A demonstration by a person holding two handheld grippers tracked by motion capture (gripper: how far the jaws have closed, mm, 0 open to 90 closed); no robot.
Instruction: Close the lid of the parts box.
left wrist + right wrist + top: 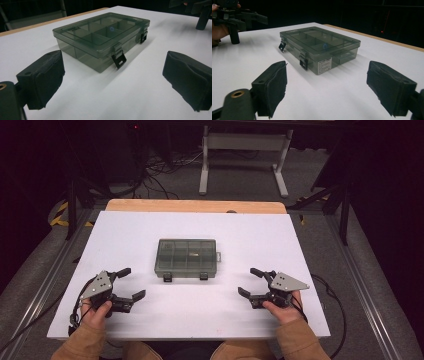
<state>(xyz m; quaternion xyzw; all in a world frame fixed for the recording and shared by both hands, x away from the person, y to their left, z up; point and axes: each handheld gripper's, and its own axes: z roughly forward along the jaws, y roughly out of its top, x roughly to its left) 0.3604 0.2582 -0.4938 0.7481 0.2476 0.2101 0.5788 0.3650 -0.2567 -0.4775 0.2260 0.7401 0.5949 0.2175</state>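
One broad white counter [280, 250] takes up most of the high view, with a strip of bare wood [195, 206] showing along its far edge and grey carpeted floor [240, 175] beyond, where dark cables and a pale metal stand [245, 150] sit in shadow. Near the middle of the counter lies a smoky, see-through compartment box [187, 257], its lid closed and flat; through the lid the dividers show two rows of small cells. In the left gripper view the box [100, 37] sits ahead of the fingers, a small round bluish thing [111, 29] visible inside one cell, though what it is cannot be told. The right gripper view shows the box [322, 45] from its other corner, with a white label [325, 65] on the short side wall. Two black latches hang down loose from the near long side, one [167, 277] toward the left, the other [204, 276] toward the right. The left gripper [127, 282] rests on the counter well apart from the box, on its near left, held by the person's left hand [96, 312]; its fingers [42, 77] stand spread wide with nothing between them. The right gripper [250, 281] mirrors it on the near right, held by the right hand [282, 310], its fingers [273, 85] likewise released and apart, touching nothing. Tan sleeves [85, 340] enter from the bottom edge.
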